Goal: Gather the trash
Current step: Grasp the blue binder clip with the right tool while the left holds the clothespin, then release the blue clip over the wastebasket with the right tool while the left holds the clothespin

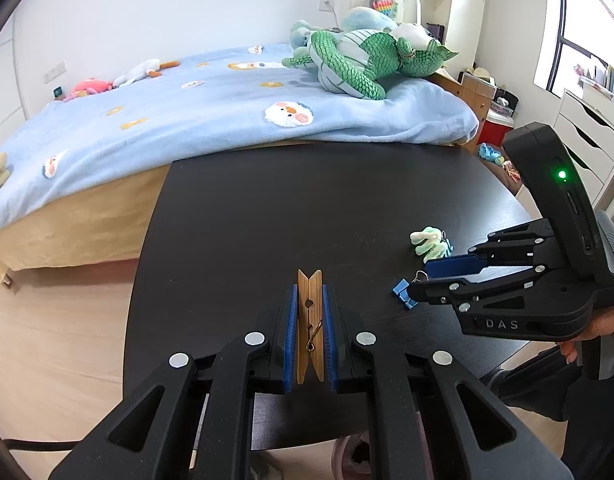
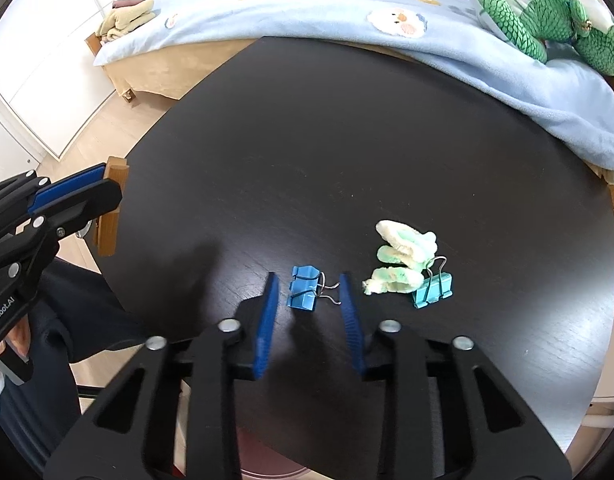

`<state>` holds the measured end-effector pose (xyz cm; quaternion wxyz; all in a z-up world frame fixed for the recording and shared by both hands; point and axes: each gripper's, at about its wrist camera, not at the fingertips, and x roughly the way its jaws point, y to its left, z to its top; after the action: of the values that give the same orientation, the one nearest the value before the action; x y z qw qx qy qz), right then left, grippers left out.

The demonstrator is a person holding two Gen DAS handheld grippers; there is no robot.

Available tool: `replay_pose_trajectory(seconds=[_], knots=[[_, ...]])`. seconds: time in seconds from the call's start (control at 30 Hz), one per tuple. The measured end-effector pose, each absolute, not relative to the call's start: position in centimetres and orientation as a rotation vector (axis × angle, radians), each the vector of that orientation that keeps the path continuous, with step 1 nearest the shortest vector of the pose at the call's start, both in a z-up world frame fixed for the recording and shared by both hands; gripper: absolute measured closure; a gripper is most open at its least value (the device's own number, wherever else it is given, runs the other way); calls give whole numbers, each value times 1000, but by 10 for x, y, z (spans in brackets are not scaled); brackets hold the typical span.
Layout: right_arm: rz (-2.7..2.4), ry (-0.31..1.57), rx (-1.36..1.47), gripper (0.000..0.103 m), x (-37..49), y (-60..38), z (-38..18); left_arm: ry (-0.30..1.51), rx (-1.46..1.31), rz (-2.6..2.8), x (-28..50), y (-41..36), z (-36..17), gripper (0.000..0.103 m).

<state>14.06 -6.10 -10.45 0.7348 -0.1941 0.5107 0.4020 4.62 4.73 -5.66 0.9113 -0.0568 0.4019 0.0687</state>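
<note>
My left gripper [image 1: 310,286] is shut on a wooden clothespin [image 1: 310,320], held upright between the blue pads above the black round table [image 1: 287,208]. In the right wrist view that gripper [image 2: 111,184] and clothespin [image 2: 107,232] hang at the table's left edge. My right gripper [image 2: 308,276] points down at the table with a blue binder clip [image 2: 303,294] between its fingers. A gap shows on the clip's left side, so the pads do not press on it. Just right lie a crumpled pale green and white wad [image 2: 403,256] and a lighter blue binder clip [image 2: 433,290].
A bed with a light blue blanket [image 1: 227,120] borders the table's far side, and a green plush toy [image 1: 359,64] lies on it. White drawers [image 1: 587,136] stand at the right. Wooden floor [image 1: 59,320] lies to the left. A hand [image 1: 603,328] holds the right gripper's handle.
</note>
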Motion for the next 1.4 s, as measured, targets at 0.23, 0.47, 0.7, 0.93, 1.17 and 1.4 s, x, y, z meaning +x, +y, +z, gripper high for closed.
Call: replay_pose_trajectory(seconds=[0.23, 0.47, 0.7, 0.93, 1.17, 1.4], knots=[[891, 1126, -411, 97, 142, -62, -107, 837, -114, 136, 47, 45, -60, 91], [912, 1110, -384, 102, 135, -68, -100, 835, -113, 132, 47, 44, -60, 91], [906, 1075, -359, 102, 122, -89, -82, 830, -92, 109, 46, 36, -56, 91], [869, 1012, -379, 102, 100, -115, -53, 819, -68, 48, 43, 20, -35, 91], [864, 955, -359, 102, 73, -139, -27, 832, -33, -15, 25, 0, -16, 91], [869, 916, -337, 102, 38, -162, -12, 840, -19, -60, 0, -17, -4, 91]])
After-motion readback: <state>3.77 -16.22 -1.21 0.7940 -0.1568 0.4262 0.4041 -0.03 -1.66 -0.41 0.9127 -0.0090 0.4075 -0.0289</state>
